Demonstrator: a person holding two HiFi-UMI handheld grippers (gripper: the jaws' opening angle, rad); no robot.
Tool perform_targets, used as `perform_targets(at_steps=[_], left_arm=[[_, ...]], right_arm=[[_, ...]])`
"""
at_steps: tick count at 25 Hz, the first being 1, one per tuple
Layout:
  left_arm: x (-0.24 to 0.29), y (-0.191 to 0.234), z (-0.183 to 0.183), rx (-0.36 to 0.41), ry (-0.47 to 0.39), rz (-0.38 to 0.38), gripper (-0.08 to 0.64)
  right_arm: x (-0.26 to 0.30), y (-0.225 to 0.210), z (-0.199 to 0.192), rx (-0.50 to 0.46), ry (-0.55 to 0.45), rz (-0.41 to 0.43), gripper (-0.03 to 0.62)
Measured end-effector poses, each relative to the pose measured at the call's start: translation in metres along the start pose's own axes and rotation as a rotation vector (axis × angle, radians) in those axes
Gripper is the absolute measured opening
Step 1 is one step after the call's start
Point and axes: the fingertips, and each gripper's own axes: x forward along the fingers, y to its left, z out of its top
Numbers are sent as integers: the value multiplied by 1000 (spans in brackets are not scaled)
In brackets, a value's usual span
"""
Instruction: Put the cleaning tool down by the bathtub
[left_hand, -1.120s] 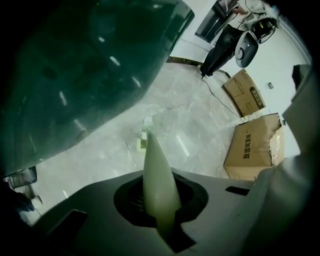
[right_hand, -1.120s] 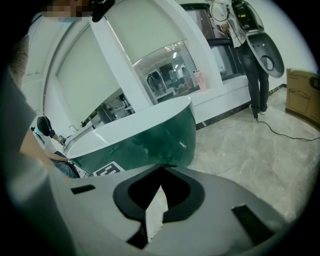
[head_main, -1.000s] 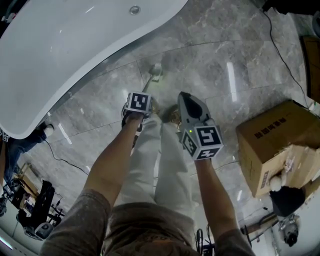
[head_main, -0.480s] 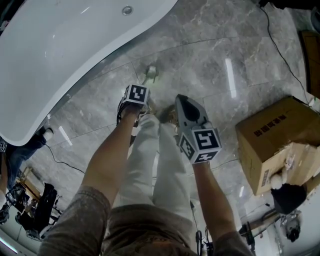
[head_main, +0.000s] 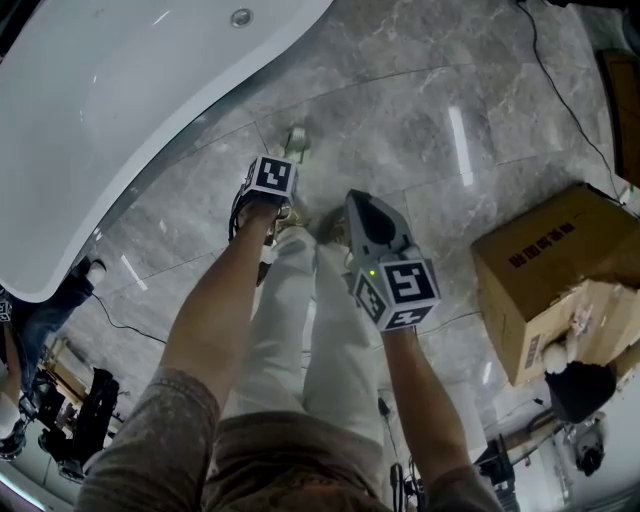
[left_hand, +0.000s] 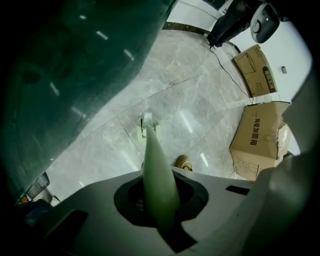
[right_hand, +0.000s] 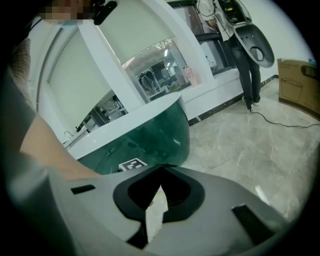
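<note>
The cleaning tool is a pale green long-handled brush. Its handle (left_hand: 156, 175) runs out between the jaws of my left gripper (left_hand: 160, 210), which is shut on it. The brush head (left_hand: 148, 127) hangs low over the marble floor, close beside the bathtub (left_hand: 75, 65). In the head view the brush head (head_main: 296, 140) shows just beyond the left gripper's marker cube (head_main: 270, 177), near the white bathtub (head_main: 120, 90). My right gripper (head_main: 368, 212) is held over the person's legs, jaws together, nothing between them. In the right gripper view the bathtub's green side (right_hand: 170, 130) lies ahead.
A cardboard box (head_main: 560, 280) stands on the floor at the right, with a flattened one (left_hand: 256, 70) further back. A black cable (head_main: 565, 100) trails across the tiles. The person's shoe (left_hand: 184, 162) is under the left gripper. Someone stands at the far wall (right_hand: 247, 65).
My left gripper has sunk toward the floor with the brush still in it, and the brush head is lower beside the tub. The right gripper has stayed where it was.
</note>
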Motion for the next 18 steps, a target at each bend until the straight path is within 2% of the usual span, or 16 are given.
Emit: perform_targets(at_steps=[4,8,11,13,18], left_arm=[[-4,1,-2,-19,-17,19,28],[-3,-3,-2,-19,-53,2,41],[-3,-5,-1,-34,-80,-13,76],[-10,-2,-3,-40,-86,3,103],[-30,-5,-6,-56,-113,0,106]], right_arm=[[-1,-2,-1,9,3,-1,-2],[0,1,3,9,3,6,-2],[1,5,5,6,3,12,-2],[2,9,7,5,3,15,-2],[-3,19,13,2,4,24,-2]])
